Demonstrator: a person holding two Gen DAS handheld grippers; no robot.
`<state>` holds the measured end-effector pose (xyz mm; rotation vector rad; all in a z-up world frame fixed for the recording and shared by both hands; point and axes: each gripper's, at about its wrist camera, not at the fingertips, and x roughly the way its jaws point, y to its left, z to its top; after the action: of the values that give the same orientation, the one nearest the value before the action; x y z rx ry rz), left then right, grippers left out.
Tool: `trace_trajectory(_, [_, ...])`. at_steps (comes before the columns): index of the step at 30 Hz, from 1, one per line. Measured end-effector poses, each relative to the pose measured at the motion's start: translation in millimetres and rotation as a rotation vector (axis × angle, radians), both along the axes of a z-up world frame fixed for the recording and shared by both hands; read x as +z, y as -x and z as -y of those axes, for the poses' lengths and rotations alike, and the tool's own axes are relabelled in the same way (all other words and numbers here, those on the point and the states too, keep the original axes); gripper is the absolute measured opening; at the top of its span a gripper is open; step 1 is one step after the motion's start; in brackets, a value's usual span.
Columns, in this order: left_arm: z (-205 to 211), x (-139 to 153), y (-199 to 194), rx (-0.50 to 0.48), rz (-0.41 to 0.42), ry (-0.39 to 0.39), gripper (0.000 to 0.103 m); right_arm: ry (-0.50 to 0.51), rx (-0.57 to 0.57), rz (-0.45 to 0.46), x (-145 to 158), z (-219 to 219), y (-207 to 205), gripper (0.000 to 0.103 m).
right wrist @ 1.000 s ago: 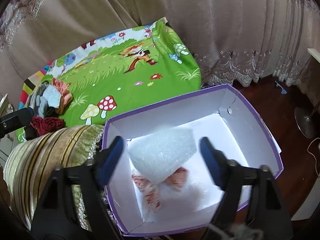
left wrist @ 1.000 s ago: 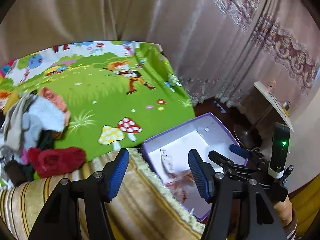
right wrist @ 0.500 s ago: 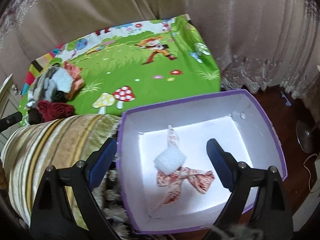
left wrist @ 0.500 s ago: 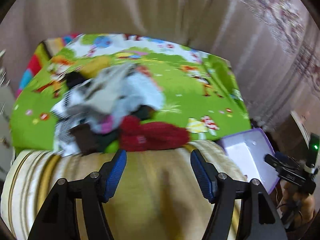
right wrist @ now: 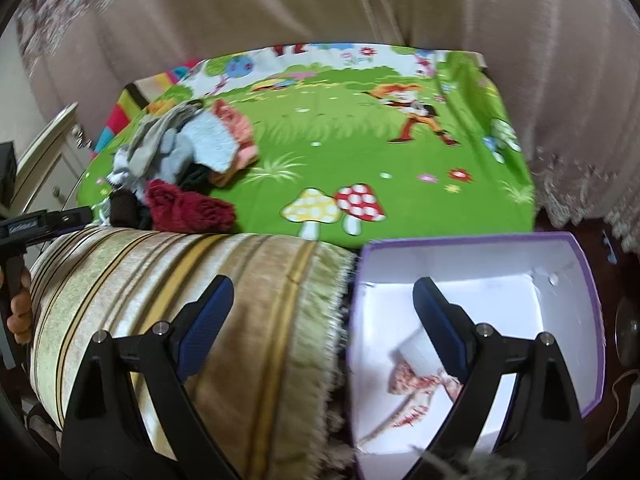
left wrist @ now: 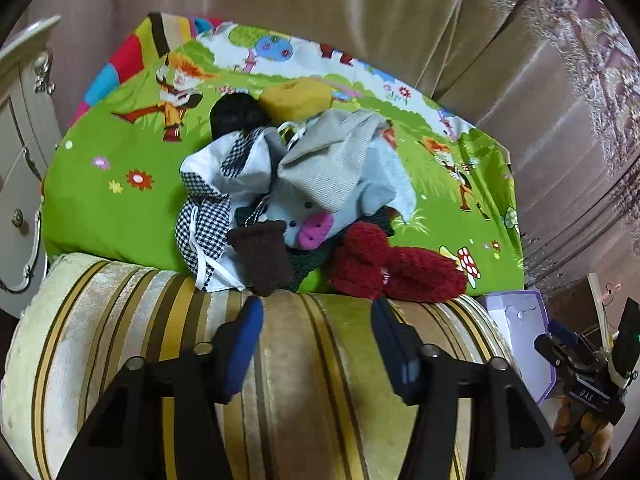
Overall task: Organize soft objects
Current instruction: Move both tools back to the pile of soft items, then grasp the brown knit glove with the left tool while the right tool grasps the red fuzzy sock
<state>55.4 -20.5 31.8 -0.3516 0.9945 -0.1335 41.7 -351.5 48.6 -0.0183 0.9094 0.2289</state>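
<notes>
Heaped soft clothes (left wrist: 304, 196), fuzzy red, brown knit, possibly gingham, left jaws closing empty, right wide, empty

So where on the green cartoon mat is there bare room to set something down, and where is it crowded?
Bare: the green mat from the mushroom print back toward the curtain, right of the clothes pile. The purple box floor is mostly bare beside the patterned cloth. Crowded: the pile against the striped bolster.

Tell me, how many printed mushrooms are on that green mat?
2 clearly seen: a yellow mushroom and a red mushroom side by side near the striped cushion. Others may be hidden.
</notes>
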Motion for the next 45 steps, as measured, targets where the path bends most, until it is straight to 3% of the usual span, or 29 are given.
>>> trace_trajectory(8, [-8, -15, -28, 0.012, -0.068, 0.008, 0.045, 0.042, 0.165, 0.003, -3, -58, -20, 0.093])
trace_trajectory(17, [-20, -30, -50, 0.04, -0.12, 0.027, 0.044, 0.206, 0.407, 0.099, 8, -144, -38, 0.093])
trace_trajectory(24, [-31, -38, -56, 0.061, -0.138, 0.055, 0.044, 0.278, 0.543, 0.026, -18, -189, -68, 0.093])
trace_trajectory(30, [-29, -44, -62, 0.05, -0.154, 0.056, 0.044, 0.319, 0.576, -0.047, -44, -201, -89, 0.092])
trace_trajectory(31, [-30, -46, -63, 0.051, -0.158, 0.055, 0.044, 0.322, 0.576, -0.056, -48, -202, -91, 0.09])
trace_trajectory(32, [-30, -47, -65, 0.051, -0.16, 0.057, 0.043, 0.318, 0.58, -0.074, -52, -202, -95, 0.082])
trace_trajectory(33, [-29, -47, -65, 0.048, -0.161, 0.054, 0.036, 0.315, 0.579, -0.087, -55, -203, -97, 0.068])
trace_trajectory(36, [-27, -47, -68, 0.04, -0.16, 0.046, 0.024, 0.263, 0.589, -0.12, -56, -197, -99, 0.047])
trace_trajectory(39, [-25, -44, -64, 0.036, -0.14, 0.045, 0.021, 0.238, 0.58, -0.105, -50, -189, -94, 0.039])
trace_trajectory(45, [-20, -30, -53, 0.027, -0.082, 0.041, 0.02, 0.138, 0.488, -0.042, -29, -157, -81, 0.036])
